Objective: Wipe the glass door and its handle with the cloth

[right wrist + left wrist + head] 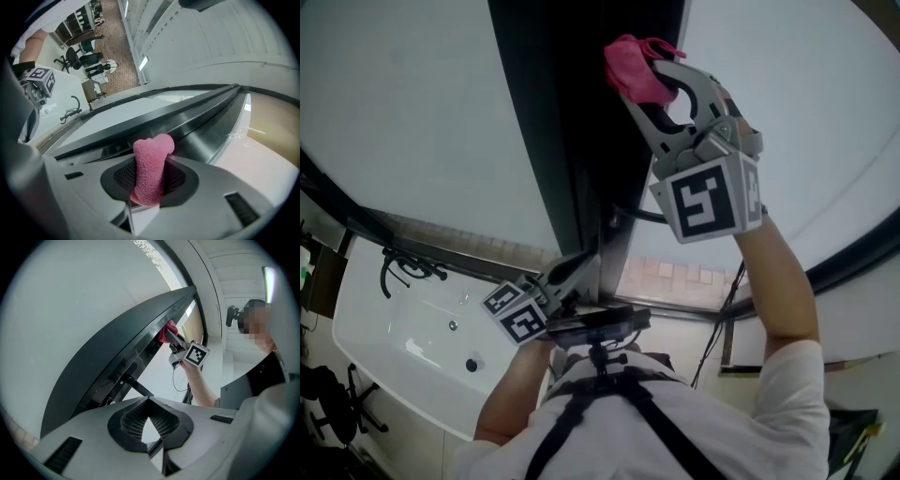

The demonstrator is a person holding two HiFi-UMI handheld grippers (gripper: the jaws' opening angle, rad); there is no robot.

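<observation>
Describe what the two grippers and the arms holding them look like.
Both the right gripper and left gripper are grey, with two long jaws lined by dark ribbed pads. Each carries a white cube printed with black square markers. A thin dark cable hangs from the right one. The person wears a white short sleeve and black harness straps.
</observation>
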